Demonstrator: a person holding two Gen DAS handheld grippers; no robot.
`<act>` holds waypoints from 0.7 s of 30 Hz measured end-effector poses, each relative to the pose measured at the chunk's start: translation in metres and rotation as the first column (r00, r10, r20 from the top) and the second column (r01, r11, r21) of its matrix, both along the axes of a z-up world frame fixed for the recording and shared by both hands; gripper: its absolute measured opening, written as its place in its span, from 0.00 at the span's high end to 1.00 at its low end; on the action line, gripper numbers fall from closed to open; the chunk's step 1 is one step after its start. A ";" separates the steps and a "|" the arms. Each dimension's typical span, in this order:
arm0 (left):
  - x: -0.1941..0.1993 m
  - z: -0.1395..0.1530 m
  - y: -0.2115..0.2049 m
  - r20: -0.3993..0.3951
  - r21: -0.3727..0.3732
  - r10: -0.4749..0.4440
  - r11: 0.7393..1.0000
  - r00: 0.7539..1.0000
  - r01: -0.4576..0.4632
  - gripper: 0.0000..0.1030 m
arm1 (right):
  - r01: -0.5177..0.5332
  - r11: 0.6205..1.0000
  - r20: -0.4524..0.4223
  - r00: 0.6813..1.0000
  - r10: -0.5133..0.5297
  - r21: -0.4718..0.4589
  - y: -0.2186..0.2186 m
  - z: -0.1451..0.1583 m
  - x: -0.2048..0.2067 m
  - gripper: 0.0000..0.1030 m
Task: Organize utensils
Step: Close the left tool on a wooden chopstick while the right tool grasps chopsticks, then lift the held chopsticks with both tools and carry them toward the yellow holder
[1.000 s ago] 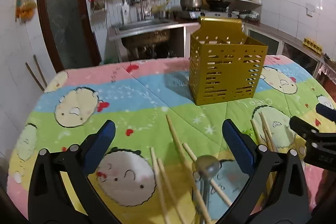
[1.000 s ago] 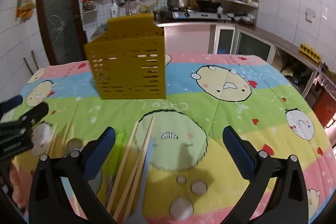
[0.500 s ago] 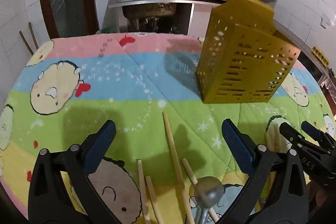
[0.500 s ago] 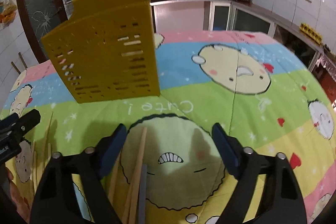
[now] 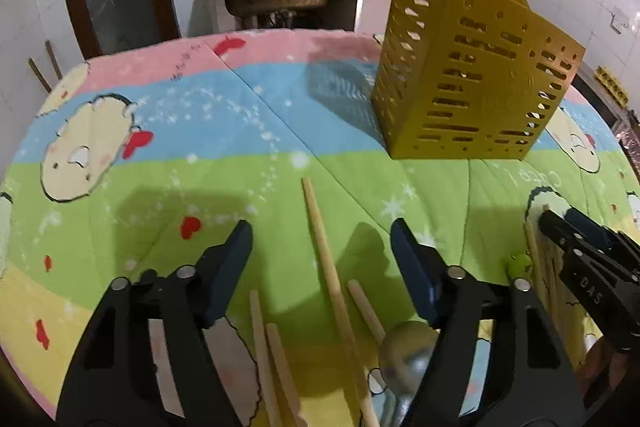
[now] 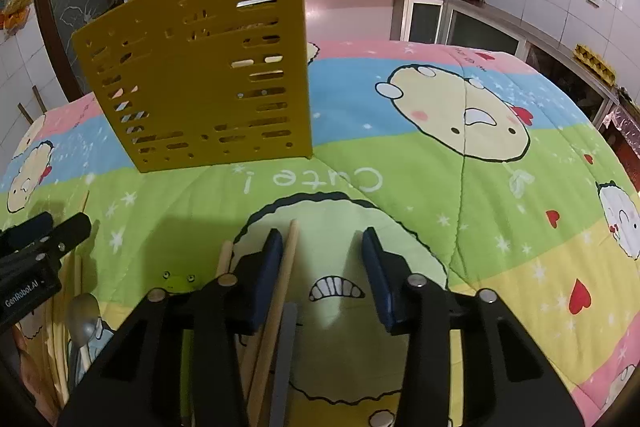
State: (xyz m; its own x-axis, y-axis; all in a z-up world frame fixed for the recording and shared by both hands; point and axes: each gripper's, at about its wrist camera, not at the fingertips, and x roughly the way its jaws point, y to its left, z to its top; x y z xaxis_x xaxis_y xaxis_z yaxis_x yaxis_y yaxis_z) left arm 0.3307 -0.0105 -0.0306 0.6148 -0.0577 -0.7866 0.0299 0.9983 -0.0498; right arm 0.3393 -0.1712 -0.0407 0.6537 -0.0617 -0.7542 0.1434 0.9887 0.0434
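The left tongs [image 5: 321,251] hang parted with nothing between their blue padded fingers [image 5: 234,267], a long pale wooden chopstick [image 5: 326,275] lying on the surface in the gap. The right tongs [image 6: 322,271] are parted too, holding nothing — a chopstick [image 6: 280,291] runs along the inner face of the left-hand pad. A round metal spoon [image 5: 404,351] sits at lower centre. The perforated yellow plastic utensil holder [image 5: 472,75] stands upper right on the quilted cartoon-print cloth [image 5: 160,155].
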 end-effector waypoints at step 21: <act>0.021 -0.011 -0.007 -0.076 0.020 -0.015 1.000 0.997 0.016 0.84 | -0.046 0.999 -0.063 0.997 0.047 0.013 0.012 0.001 0.018 0.91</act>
